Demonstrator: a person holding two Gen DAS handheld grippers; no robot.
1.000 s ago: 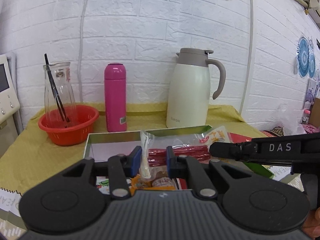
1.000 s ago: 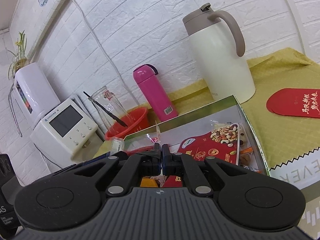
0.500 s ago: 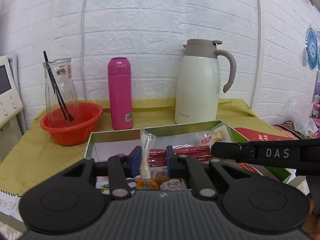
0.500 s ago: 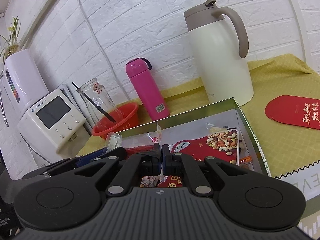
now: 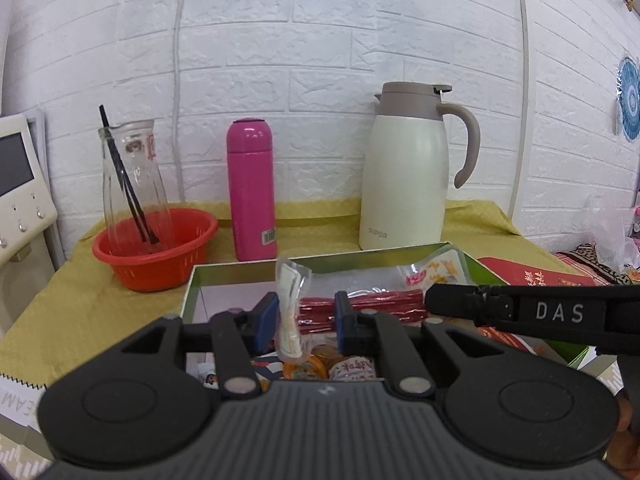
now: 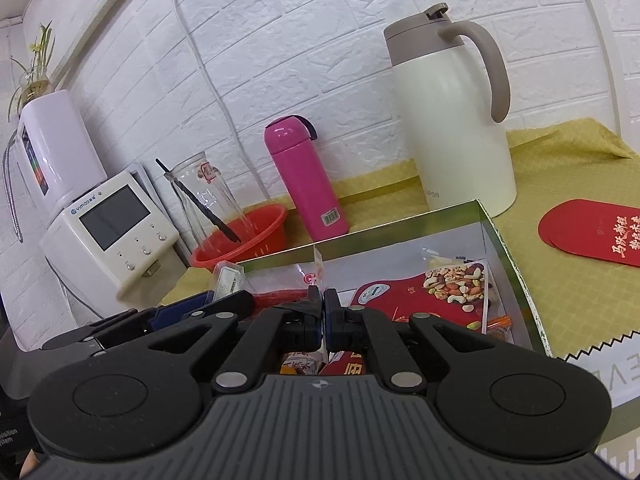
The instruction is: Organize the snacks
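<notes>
A clear packet of red snack sticks (image 5: 376, 302) hangs over the green snack box (image 5: 320, 262). My left gripper (image 5: 306, 318) stands part open around the packet's crumpled left end (image 5: 290, 304), which touches the left pad only. My right gripper (image 6: 323, 316) is shut on the packet's other end (image 6: 314, 276) and holds it above the box (image 6: 508, 252). Its arm crosses the left wrist view (image 5: 540, 312). In the box lie a red nut pouch (image 6: 432, 292) and small wrapped snacks (image 5: 320, 366).
Behind the box stand a cream thermos jug (image 5: 408, 172), a pink flask (image 5: 252, 188), and a red basket (image 5: 156, 248) holding a glass carafe (image 5: 132, 176). A white appliance (image 6: 108, 232) is at the left. Red envelopes (image 6: 596, 236) lie right of the box.
Both grippers have risen and drawn back a little with the packet between them; the jug, flask and basket sit lower and smaller in view. The grips look unchanged.
</notes>
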